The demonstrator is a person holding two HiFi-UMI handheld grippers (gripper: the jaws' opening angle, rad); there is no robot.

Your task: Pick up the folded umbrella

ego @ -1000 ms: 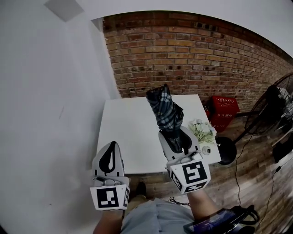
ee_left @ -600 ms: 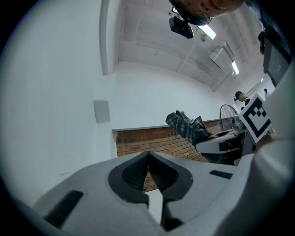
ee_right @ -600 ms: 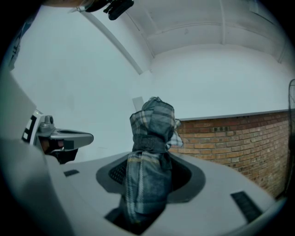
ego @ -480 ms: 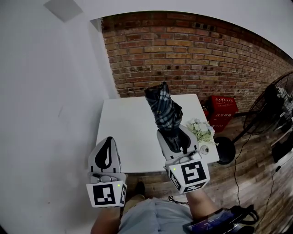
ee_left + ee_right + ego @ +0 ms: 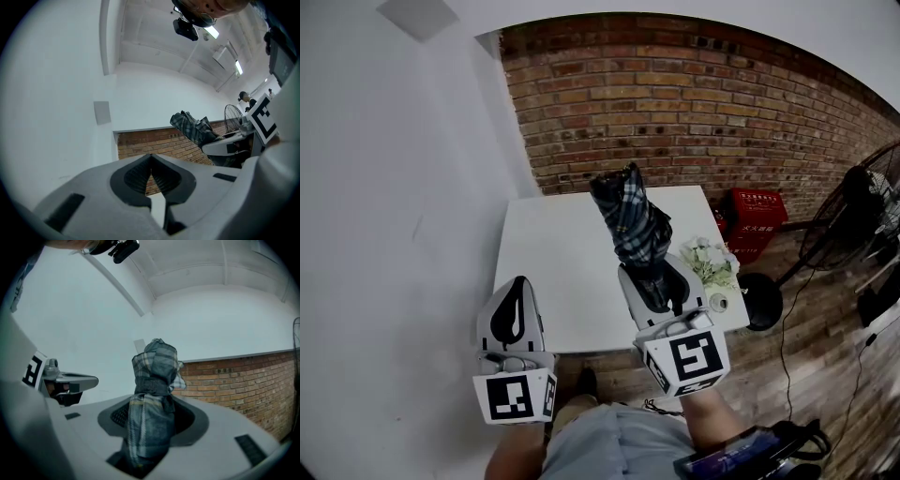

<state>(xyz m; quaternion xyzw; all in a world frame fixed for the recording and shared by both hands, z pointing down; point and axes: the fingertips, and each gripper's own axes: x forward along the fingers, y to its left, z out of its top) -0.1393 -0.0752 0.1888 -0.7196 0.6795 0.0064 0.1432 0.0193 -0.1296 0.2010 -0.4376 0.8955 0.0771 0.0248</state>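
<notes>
**Plaid cloth, matt plastic, rough brick**

The umbrella (image 5: 630,220) is soft, creased cloth in a plaid weave. The 2 tools, the right gripper (image 5: 654,277) and the left gripper (image 5: 517,286), are matt grey plastic with dark ribbed pads (image 5: 118,417). The table (image 5: 553,272) has a smooth, white, matt top. The wall (image 5: 675,103) is rough brick, the floor (image 5: 825,347) wood planks, the crate (image 5: 759,217) red plastic.

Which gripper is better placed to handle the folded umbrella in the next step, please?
Right. The right gripper is clamped on the folded umbrella, which juts out beyond its jaws. The left gripper is shut on nothing and sits off to the side, apart from the umbrella.
</notes>
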